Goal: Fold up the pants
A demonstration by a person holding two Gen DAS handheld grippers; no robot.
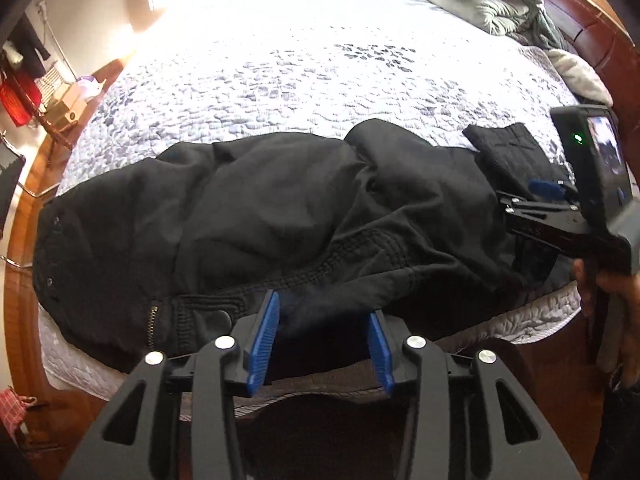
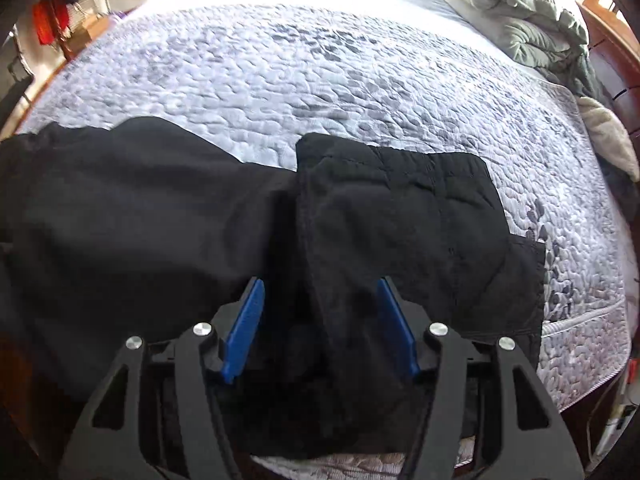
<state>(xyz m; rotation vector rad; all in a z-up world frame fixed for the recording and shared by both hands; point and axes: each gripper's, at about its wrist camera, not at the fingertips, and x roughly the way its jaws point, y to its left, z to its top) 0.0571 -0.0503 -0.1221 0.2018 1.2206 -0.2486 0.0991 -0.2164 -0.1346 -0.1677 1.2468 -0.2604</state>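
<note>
Black pants (image 1: 256,216) lie across the near edge of the bed, waistband and zipper (image 1: 153,322) at the left, legs running right. My left gripper (image 1: 324,312) is open just above the crotch seam, holding nothing. In the right wrist view the leg ends (image 2: 400,216) lie folded back over the legs. My right gripper (image 2: 320,292) is open with the dark cloth between its blue pads (image 2: 245,328), not pinched. The right gripper also shows in the left wrist view (image 1: 548,190) at the far right over the leg ends.
The pants rest on a white-grey quilted bedspread (image 1: 320,80) with a wooden bed frame (image 1: 24,216) around it. A bunched grey-green blanket (image 2: 532,28) lies at the far right corner. Boxes and hanging clothes (image 1: 24,96) stand beyond the bed's left side.
</note>
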